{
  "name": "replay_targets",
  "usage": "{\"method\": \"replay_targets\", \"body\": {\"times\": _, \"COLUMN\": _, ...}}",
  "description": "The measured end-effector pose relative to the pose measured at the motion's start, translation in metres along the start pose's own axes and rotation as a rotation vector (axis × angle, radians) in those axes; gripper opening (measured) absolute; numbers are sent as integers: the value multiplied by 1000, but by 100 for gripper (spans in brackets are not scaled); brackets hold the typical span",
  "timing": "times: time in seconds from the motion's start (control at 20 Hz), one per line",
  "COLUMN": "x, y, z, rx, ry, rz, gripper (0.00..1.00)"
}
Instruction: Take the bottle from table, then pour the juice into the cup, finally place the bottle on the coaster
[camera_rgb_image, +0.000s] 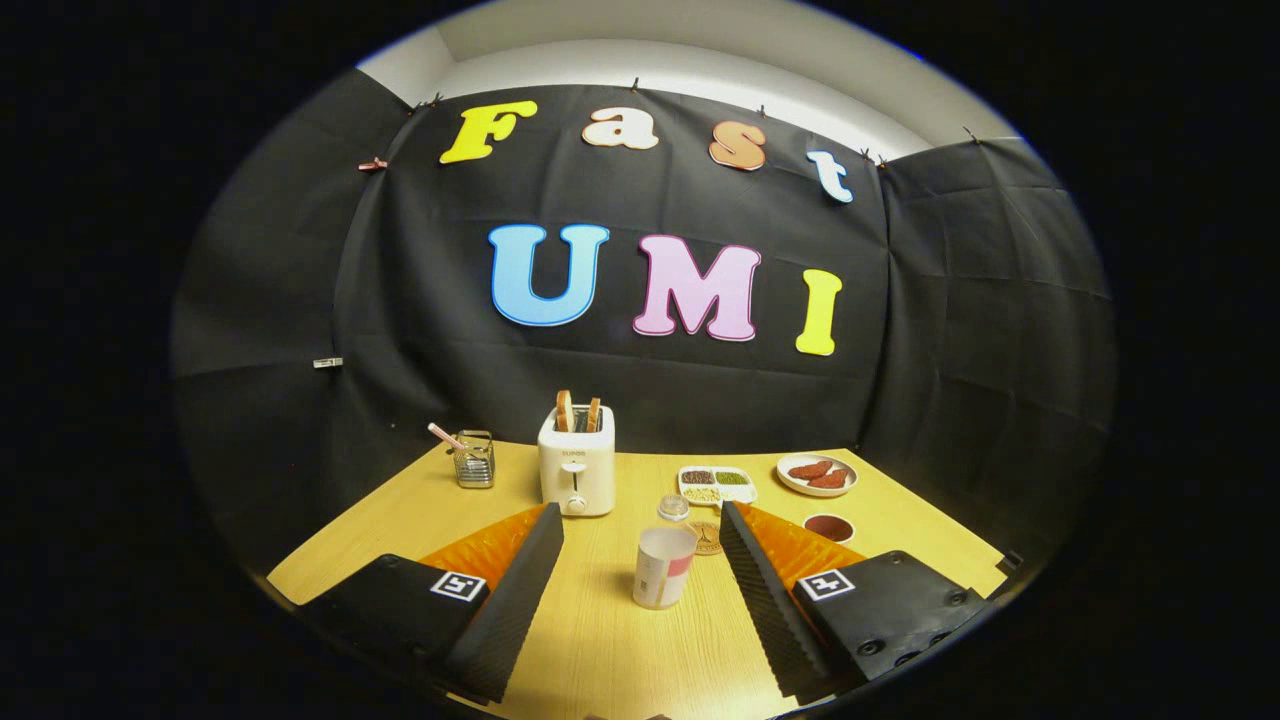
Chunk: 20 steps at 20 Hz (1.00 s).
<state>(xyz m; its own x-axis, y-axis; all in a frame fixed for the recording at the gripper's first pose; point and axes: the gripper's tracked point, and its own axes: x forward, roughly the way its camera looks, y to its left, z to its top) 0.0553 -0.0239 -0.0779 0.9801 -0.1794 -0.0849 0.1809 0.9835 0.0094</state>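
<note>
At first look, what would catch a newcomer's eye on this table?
Probably the cup, upright on the table between the open fingers of the gripper. Behind it, at the wall, a white toaster holds two bread slices. To its right lies a plate of reddish food.

toaster (576, 470) with bread | wire holder (474, 460) | sectioned tray (717, 484) | plate (816, 475) | sauce dish (828, 527)

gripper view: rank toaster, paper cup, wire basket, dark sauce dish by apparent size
1. White toaster, bread slices up.
2. White paper cup, between the open tongs; nearer the camera, so inflated.
3. Metal wire basket.
4. Small round dark sauce dish.
</note>
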Motion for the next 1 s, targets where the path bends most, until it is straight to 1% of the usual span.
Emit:
{"method": "replay_targets", "body": {"times": 0.25, "x": 19, "y": -8, "z": -28, "rx": 4, "ry": 34, "rz": -25, "gripper": 97}}
{"method": "replay_targets", "body": {"times": 0.4, "x": 37, "y": -6, "z": -51, "rx": 28, "ry": 74, "rz": -16, "gripper": 97}}
{"method": "replay_targets", "body": {"times": 0.7, "x": 71, "y": -7, "z": -94, "rx": 36, "ry": 131, "rz": -30, "gripper": 97}}
{"method": "replay_targets", "body": {"times": 1.0, "x": 109, "y": -17, "z": -124, "rx": 49, "ry": 168, "rz": -51, "gripper": 97}}
